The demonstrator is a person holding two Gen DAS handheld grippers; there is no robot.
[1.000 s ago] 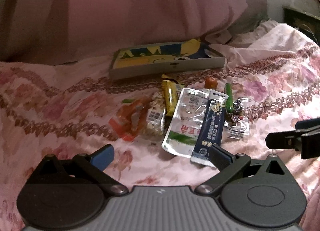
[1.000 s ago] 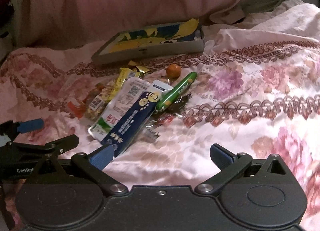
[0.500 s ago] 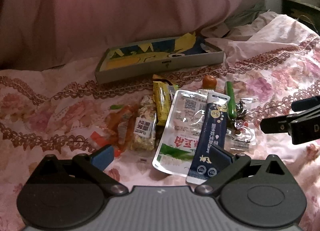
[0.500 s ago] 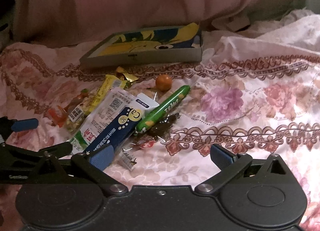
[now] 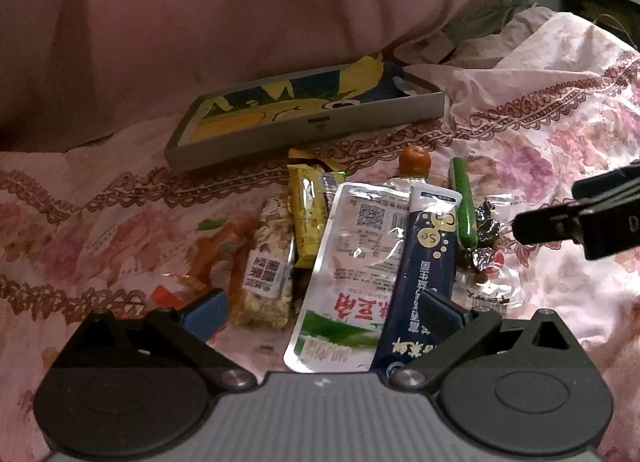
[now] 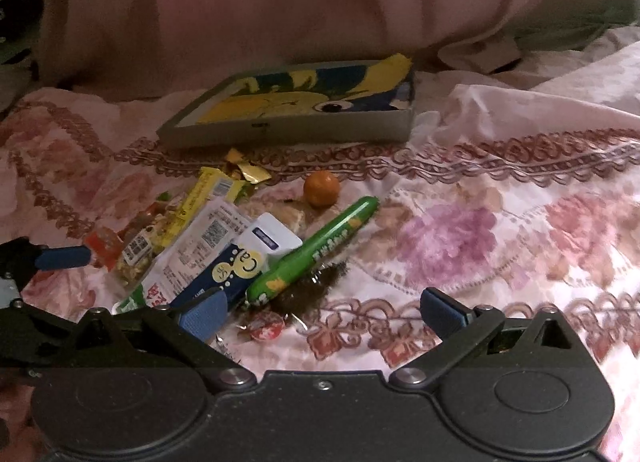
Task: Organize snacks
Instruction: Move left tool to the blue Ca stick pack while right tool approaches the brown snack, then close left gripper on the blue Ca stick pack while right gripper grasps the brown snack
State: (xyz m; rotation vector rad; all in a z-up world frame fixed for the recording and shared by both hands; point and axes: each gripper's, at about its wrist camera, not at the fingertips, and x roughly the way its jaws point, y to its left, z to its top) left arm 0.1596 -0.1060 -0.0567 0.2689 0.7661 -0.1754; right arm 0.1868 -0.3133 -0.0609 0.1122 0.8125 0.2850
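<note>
Where snacks (image 5: 360, 246) lie heaped, glossy crumpled wrappers, overlapping

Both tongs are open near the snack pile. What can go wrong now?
The navy packet lies on the white pouch, so the left tongs may pinch both together. The orange ball sits loose and could roll on the bedspread. The right tongs are close; the two may collide.

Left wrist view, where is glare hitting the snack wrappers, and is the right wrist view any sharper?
Left wrist view: glare streaks the glossy white foil pouch and the yellow wrapped bar; dark fisheye corners. Right wrist view: no sharper, the floral pink bedspread is smeared, dim light throughout.
</note>
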